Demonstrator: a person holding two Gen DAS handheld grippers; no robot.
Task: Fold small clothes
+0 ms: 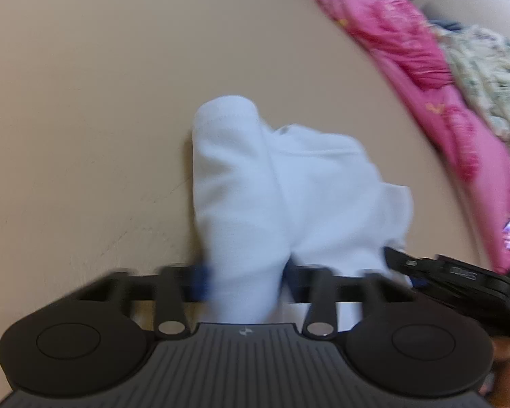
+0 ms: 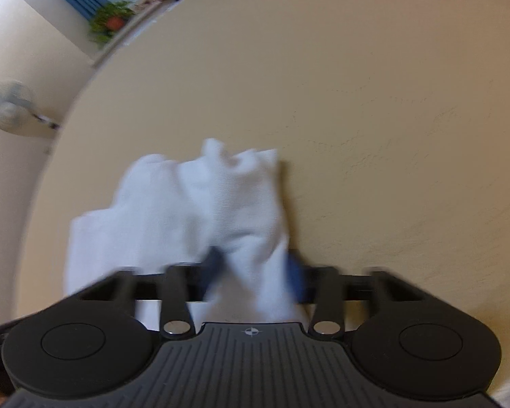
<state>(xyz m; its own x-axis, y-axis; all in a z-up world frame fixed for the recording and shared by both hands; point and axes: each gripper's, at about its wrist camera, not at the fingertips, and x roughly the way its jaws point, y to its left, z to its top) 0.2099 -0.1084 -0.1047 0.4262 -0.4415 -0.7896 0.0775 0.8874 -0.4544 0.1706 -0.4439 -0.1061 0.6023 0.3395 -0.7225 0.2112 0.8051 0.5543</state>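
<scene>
A small white garment (image 1: pixel 282 183) hangs bunched over the beige table (image 1: pixel 85 102). My left gripper (image 1: pixel 244 282) is shut on one end of it, its blue pads pressed into the cloth. My right gripper (image 2: pixel 255 278) is shut on the other end of the white garment (image 2: pixel 193 204). The right gripper also shows in the left wrist view (image 1: pixel 459 282), at the right edge and close beside the left one. Both views are blurred by motion.
A pink cloth (image 1: pixel 425 78) and a pale patterned cloth (image 1: pixel 486 71) lie heaped at the table's right side. In the right wrist view the table (image 2: pixel 357 102) edge curves at the left, with a wall, a fan (image 2: pixel 13 108) and a plant (image 2: pixel 110 20) beyond.
</scene>
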